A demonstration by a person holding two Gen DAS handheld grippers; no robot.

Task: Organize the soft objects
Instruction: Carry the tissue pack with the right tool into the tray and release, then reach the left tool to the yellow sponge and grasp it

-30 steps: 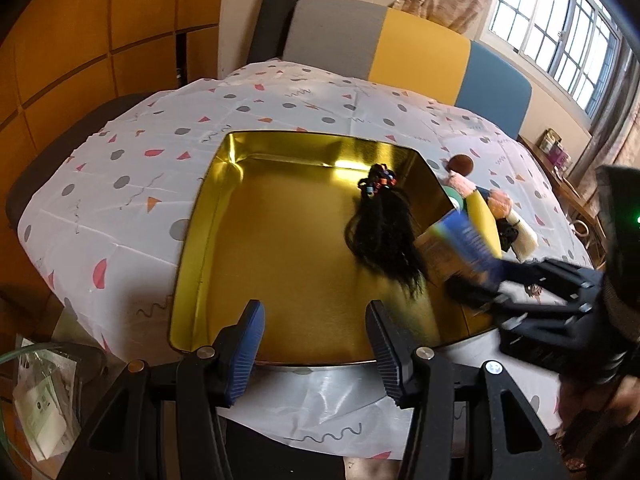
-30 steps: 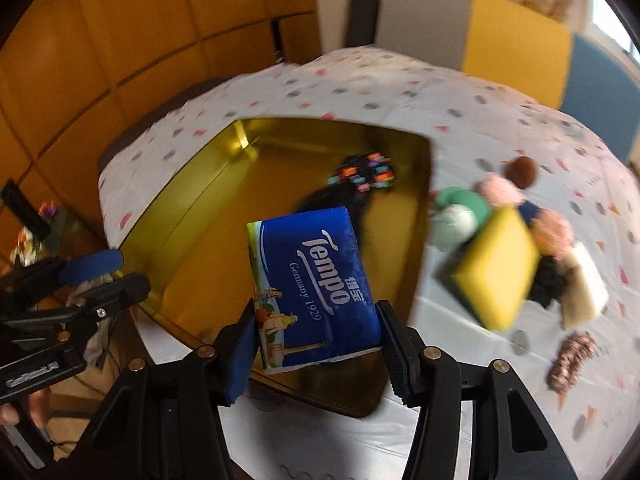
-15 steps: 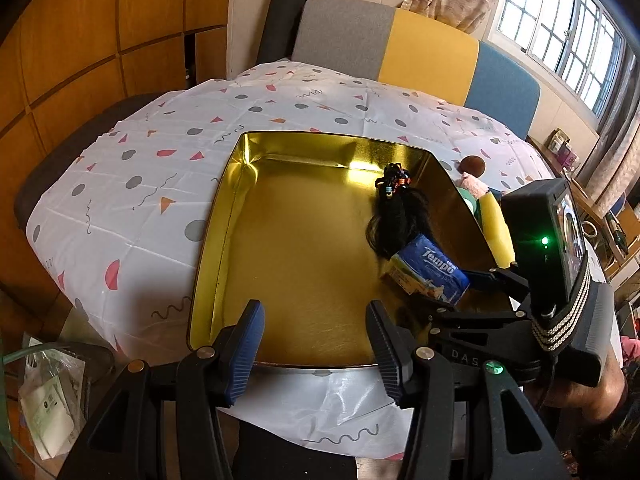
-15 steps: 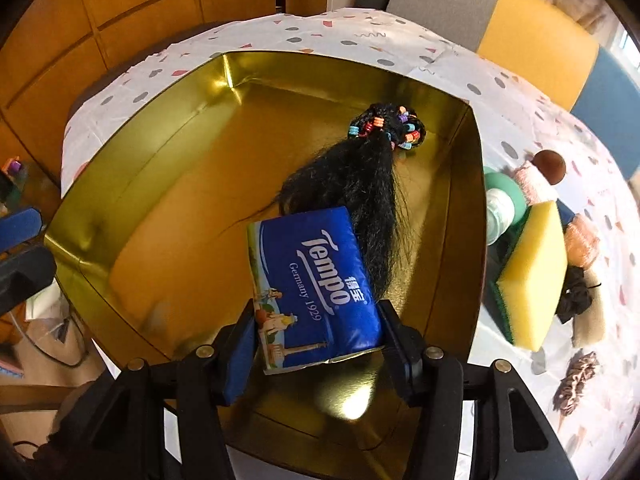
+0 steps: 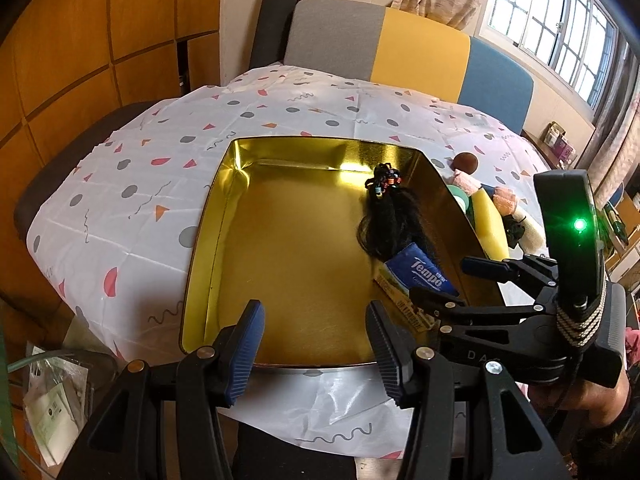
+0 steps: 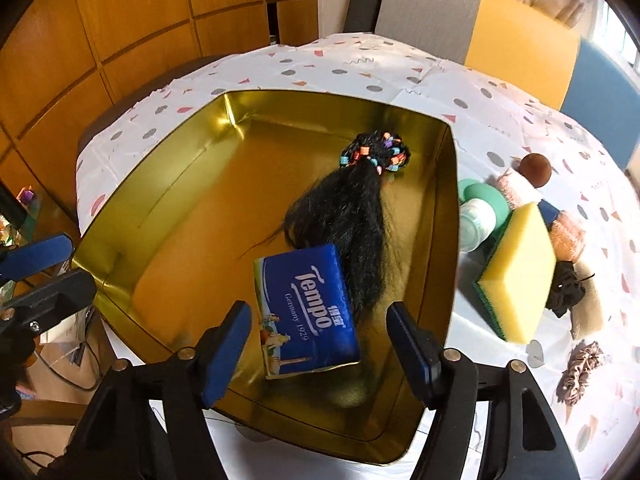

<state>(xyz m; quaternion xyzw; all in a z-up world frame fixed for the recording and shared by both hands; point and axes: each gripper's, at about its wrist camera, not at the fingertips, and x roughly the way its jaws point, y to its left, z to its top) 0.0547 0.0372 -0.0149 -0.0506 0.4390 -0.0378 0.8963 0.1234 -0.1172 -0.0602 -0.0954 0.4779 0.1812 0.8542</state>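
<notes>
1 end of the tissue pack (image 6: pixel 306 310) hides the hairpiece's (image 6: pixel 352 216) tips.

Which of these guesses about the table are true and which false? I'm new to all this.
1. The tissue pack lies inside the gold tray. True.
2. The right hand-held gripper clamps the tissue pack. False: its jaws have just been opening, and there are gaps between the pads and the pack.
3. The black hairpiece lies in the tray, its beaded end toward the far wall. True.
4. The yellow sponge is in the tray. False: it lies on the tablecloth outside the tray, beside its right wall.
5. The left hand-held gripper holds a scrunchie. False: nothing is between its jaws.
</notes>
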